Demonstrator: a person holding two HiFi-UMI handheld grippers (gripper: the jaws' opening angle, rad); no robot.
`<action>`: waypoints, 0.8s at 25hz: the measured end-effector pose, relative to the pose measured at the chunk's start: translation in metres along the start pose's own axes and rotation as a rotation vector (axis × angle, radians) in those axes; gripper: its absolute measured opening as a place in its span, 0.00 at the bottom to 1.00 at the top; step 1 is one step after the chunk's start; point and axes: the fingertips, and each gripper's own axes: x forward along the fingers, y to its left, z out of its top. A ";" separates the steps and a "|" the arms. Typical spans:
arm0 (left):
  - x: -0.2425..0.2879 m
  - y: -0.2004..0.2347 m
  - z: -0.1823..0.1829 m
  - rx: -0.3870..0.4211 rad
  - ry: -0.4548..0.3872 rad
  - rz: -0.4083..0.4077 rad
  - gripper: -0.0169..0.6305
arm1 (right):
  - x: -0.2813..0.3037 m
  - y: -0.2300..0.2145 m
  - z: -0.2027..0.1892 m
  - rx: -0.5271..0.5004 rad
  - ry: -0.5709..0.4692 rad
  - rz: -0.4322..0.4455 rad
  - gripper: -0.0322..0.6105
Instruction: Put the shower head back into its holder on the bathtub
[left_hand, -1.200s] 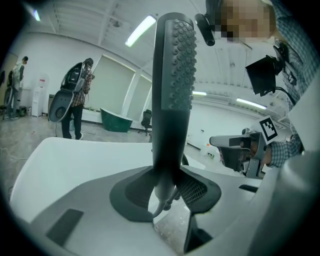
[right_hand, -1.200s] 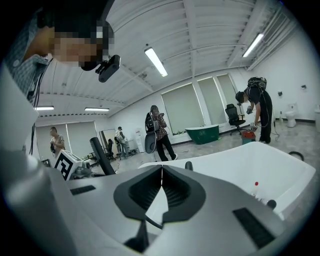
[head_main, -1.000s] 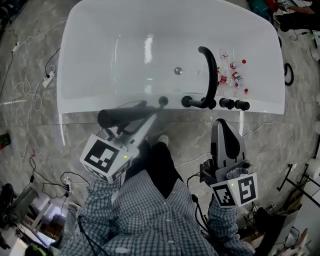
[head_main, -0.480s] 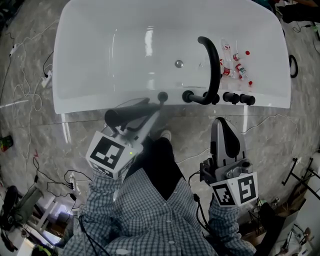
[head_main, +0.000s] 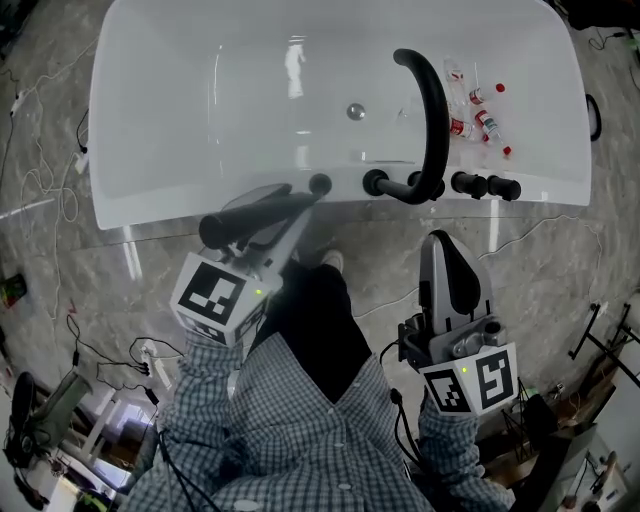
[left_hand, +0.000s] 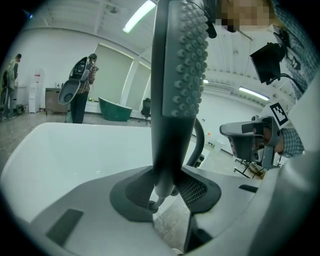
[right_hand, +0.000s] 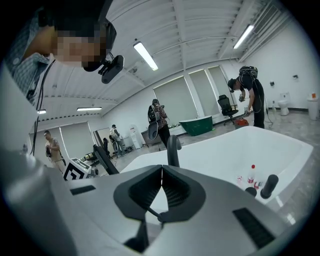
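Note:
The grey shower head (head_main: 250, 214) lies crosswise in my left gripper (head_main: 285, 228), which is shut on it just in front of the white bathtub's (head_main: 150, 150) near rim. The small black holder (head_main: 320, 184) sits on that rim, close beyond the shower head's right end. In the left gripper view the shower head (left_hand: 180, 75) stands upright between the jaws of the left gripper (left_hand: 165, 187), its nubbed face turned right. My right gripper (head_main: 441, 250) hangs over the floor below the faucet, shut with nothing in it; in its own view the right gripper (right_hand: 161, 172) has its jaws closed together.
A black curved faucet spout (head_main: 432, 110) and black knobs (head_main: 485, 186) stand on the rim right of the holder. Several small red-capped bottles (head_main: 478, 112) lie inside the tub, near the drain (head_main: 355, 112). Cables (head_main: 60, 190) trail over the marble floor at left. People stand far off.
The head view has shifted, so the tub sits slightly higher and larger. My left gripper with the shower head has edged toward the rim. The right gripper has stayed put.

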 end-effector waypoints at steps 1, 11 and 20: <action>0.004 0.002 -0.003 -0.003 -0.005 0.004 0.24 | 0.001 -0.002 -0.003 0.002 0.002 0.000 0.07; 0.037 0.009 -0.028 0.055 0.007 0.017 0.24 | 0.007 -0.014 -0.027 0.015 0.031 0.004 0.07; 0.065 0.015 -0.065 0.104 0.071 0.029 0.24 | 0.008 -0.031 -0.051 0.026 0.061 -0.007 0.07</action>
